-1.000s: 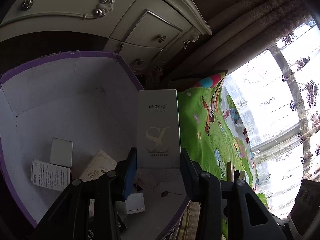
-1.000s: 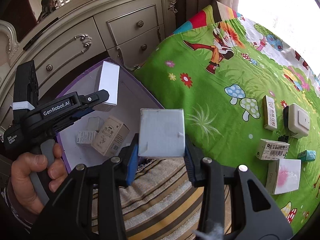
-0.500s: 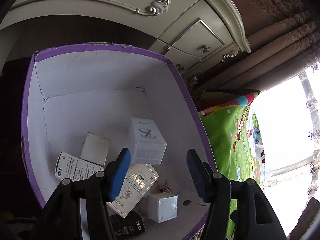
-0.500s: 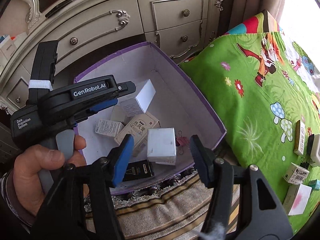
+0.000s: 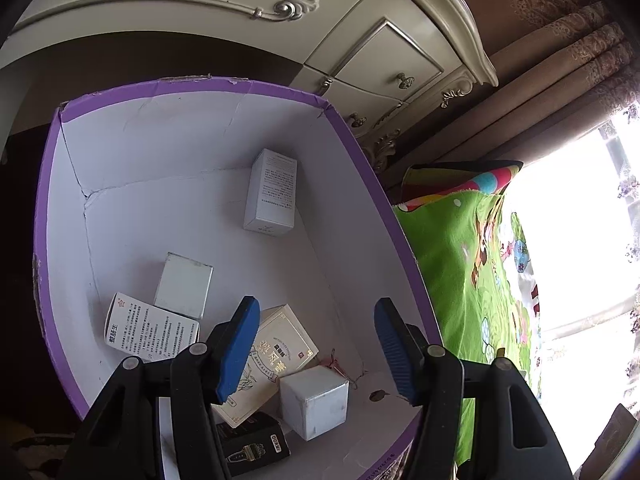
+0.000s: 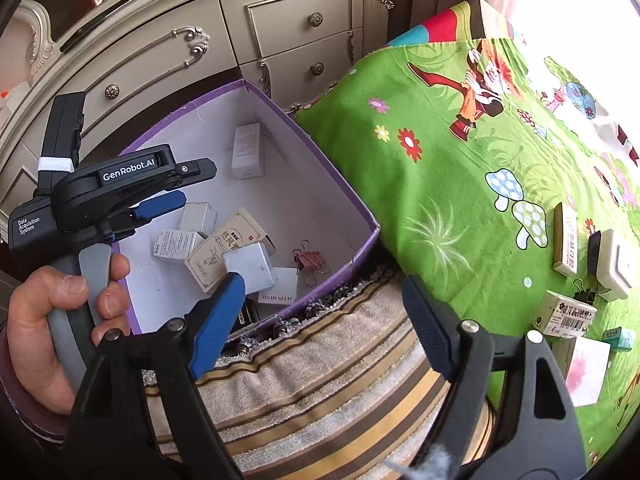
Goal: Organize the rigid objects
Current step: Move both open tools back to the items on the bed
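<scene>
A purple-rimmed cardboard box (image 5: 380,184) with a white inside holds several small cartons. The tall white carton (image 5: 271,192) lies near its far wall, also in the right wrist view (image 6: 248,152). The white cube carton (image 5: 314,400) lies near the front, also in the right wrist view (image 6: 249,266). My left gripper (image 5: 316,348) is open and empty above the box; it shows in the right wrist view (image 6: 160,204). My right gripper (image 6: 320,320) is open and empty over the striped cloth by the box's (image 6: 320,156) near rim. More cartons (image 6: 566,316) lie on the green mat.
A cream dresser (image 6: 280,28) stands behind the box. The green cartoon mat (image 6: 440,152) lies to the right, with a white device (image 6: 614,264) and a pink-and-white carton (image 6: 582,372). A pink binder clip (image 6: 308,260) lies in the box. Curtains (image 5: 560,80) hang behind.
Both grippers opened and let go of their cartons. The tall white carton and the white cube carton dropped into the box. The right gripper drew back over the striped cloth.
</scene>
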A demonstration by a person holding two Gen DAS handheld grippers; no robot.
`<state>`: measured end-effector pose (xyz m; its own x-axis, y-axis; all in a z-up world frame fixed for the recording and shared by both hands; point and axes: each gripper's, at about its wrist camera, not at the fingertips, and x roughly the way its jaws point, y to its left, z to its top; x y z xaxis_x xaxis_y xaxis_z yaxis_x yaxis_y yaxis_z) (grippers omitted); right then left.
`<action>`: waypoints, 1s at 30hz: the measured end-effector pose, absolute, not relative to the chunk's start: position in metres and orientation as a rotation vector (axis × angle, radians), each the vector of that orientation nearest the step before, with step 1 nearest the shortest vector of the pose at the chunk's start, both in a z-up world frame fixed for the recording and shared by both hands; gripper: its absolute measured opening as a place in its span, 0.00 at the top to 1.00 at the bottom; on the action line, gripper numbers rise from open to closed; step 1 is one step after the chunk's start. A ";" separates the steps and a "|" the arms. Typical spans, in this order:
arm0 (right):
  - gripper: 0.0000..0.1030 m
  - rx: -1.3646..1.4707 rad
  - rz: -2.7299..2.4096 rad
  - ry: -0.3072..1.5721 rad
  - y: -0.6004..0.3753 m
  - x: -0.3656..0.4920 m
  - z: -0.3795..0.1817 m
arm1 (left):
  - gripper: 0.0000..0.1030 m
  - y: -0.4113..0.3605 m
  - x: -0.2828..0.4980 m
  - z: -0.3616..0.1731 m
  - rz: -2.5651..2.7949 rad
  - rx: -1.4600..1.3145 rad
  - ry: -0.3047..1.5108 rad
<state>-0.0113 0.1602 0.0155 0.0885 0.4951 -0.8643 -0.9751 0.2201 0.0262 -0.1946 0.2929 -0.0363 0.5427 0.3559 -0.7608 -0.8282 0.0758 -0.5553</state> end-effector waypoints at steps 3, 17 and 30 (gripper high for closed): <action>0.17 -0.647 1.197 0.904 0.145 0.004 0.015 | 0.41 0.290 -0.189 -0.032 0.941 -1.163 0.502; 0.09 -0.560 1.012 0.896 0.082 0.076 0.021 | 0.37 0.277 -0.154 -0.013 0.882 -1.088 0.544; 0.01 -0.550 0.872 0.878 0.028 0.130 0.013 | 0.24 0.241 -0.084 0.002 0.712 -0.982 0.620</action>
